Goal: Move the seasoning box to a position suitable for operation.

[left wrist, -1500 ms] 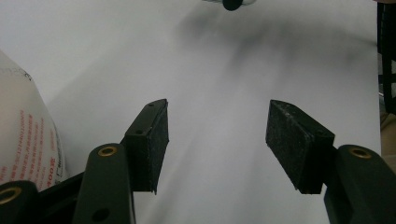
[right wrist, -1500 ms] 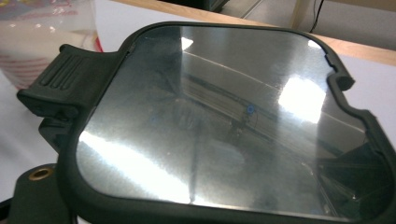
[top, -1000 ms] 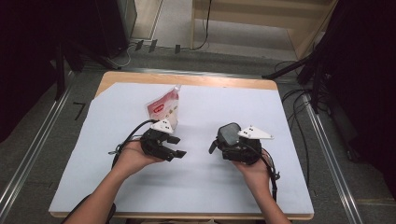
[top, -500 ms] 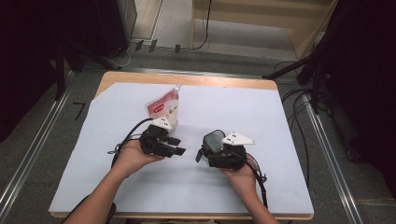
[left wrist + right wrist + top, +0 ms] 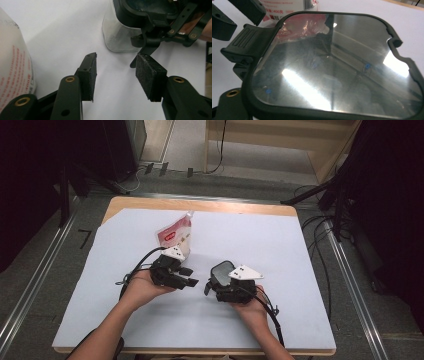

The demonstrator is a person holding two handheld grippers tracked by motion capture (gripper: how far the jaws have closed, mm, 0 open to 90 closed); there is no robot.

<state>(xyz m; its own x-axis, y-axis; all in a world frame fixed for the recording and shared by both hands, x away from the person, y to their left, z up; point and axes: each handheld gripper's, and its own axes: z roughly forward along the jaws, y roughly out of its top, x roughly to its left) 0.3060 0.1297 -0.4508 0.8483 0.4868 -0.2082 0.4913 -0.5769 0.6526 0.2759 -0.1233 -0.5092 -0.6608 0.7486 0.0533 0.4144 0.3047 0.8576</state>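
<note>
A clear plastic container (image 5: 222, 271) with a dark-rimmed lid (image 5: 332, 62) sits in my right gripper (image 5: 216, 281), which is shut on it; the lid hides the jaws in the right gripper view. A black latch tab (image 5: 249, 43) sticks out at the lid's left edge. My left gripper (image 5: 189, 276) points at the container from the left. Its jaws have just been opening and hold nothing. In the left gripper view the left gripper (image 5: 116, 67) stands just short of the container's clear wall (image 5: 120, 37). A red and white bag (image 5: 175, 232) lies behind the left hand.
White paper (image 5: 280, 250) covers the table, with a wooden edge (image 5: 240, 206) showing at the back. The bag (image 5: 12, 62) lies close to the left gripper's left side. Metal rails and cables run along the floor on both sides.
The right hand has carried the container leftward and a little down, close to the left gripper. The left hand has stayed in place, its jaws still apart.
</note>
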